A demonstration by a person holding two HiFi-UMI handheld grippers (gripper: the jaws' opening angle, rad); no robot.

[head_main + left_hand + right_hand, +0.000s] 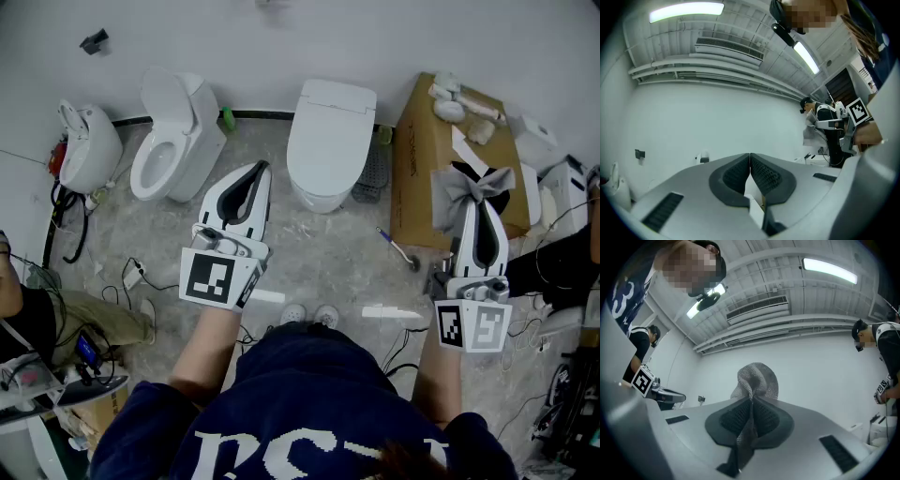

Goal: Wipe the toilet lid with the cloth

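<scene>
The right gripper (482, 208) is clamping a crumpled grey mesh cloth (464, 192) in its fingers, with the bunch sticking out past the tips. The left gripper (257, 172) is hovering empty, fingers pressed together. The closed white lid (330, 131) is lying ahead and left of the cloth. Its long axis is running away from the person, and it is sitting nearer the left gripper.

I held my bare left forearm (208, 349) and right forearm (439, 364) out ahead of me, each ending behind a marker cube. The white-and-black left gripper (260, 171) pointed forward and a little to the right, its jaws pressed together with nothing between the ribbed pads. The matching right gripper (479, 208), well apart from it, pointed straight ahead with its jaws clamped on a bunched grey mesh cloth (467, 189) that stood up past the tips.
</scene>
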